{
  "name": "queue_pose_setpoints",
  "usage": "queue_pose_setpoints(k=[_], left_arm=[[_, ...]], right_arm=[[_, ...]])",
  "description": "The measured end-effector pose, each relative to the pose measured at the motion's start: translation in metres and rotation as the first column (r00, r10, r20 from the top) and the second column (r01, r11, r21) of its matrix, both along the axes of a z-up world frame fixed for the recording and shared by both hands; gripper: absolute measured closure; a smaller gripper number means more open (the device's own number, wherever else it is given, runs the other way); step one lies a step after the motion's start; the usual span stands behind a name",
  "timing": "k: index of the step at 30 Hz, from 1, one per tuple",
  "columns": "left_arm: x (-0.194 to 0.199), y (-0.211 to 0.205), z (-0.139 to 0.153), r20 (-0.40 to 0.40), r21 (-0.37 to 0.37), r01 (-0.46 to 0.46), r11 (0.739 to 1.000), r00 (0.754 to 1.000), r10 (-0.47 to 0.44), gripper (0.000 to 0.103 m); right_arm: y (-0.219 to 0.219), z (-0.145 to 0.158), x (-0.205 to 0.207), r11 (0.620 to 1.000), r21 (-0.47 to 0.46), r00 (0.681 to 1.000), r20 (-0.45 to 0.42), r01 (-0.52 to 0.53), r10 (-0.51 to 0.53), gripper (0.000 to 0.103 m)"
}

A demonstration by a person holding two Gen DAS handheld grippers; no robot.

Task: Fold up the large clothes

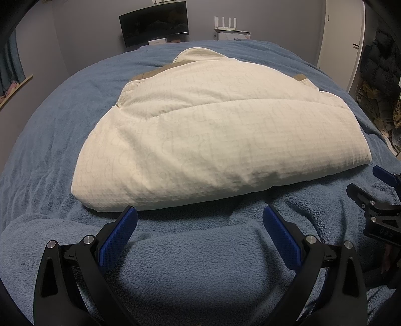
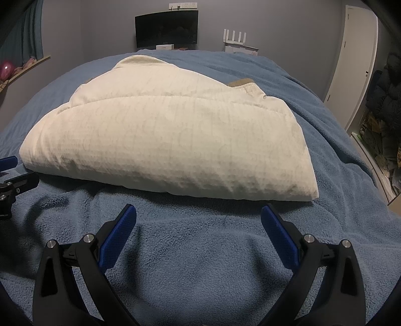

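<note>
A cream padded garment (image 1: 180, 130) lies folded into a thick bundle on the blue fleece blanket (image 1: 190, 263); tan lining shows at its far edges. My left gripper (image 1: 200, 213) is open just short of the bundle's near edge, nothing between its blue pads (image 1: 117, 238). The right gripper (image 1: 376, 190) shows at that view's right edge. In the right wrist view the same garment (image 2: 170, 140) lies ahead, and my right gripper (image 2: 198, 212) is open and empty just before its near fold. The left gripper's tip (image 2: 10, 175) peeks in at the left edge.
The blanket (image 2: 200, 263) covers a bed that fills both views. Beyond it, a dark monitor (image 1: 154, 23) and a white router (image 1: 225, 22) stand by the grey wall. A white door (image 2: 356, 65) and piled dark clothes (image 2: 386, 87) are at the right.
</note>
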State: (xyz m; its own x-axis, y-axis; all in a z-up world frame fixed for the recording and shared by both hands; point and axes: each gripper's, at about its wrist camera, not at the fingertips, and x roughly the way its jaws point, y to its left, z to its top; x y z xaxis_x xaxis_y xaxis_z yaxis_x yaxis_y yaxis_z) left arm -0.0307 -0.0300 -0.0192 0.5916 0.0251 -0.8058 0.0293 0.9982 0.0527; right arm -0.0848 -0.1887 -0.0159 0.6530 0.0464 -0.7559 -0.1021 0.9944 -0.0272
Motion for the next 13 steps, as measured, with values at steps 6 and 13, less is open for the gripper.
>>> queue_pose_setpoints(k=[6, 13], left_arm=[[0.001, -0.0012, -0.0026, -0.019, -0.004, 0.013, 1.0, 1.0, -0.013, 0.007], [0.0013, -0.0032, -0.002, -0.025, 0.001, 0.016, 1.0, 1.0, -0.016, 0.007]], right_arm=[[0.0007, -0.0001, 0.0004, 1.0, 0.0, 1.0, -0.002, 0.0, 0.0, 0.008], [0.0007, -0.0022, -0.002, 1.0, -0.001, 1.0, -0.007, -0.003, 0.003, 0.008]])
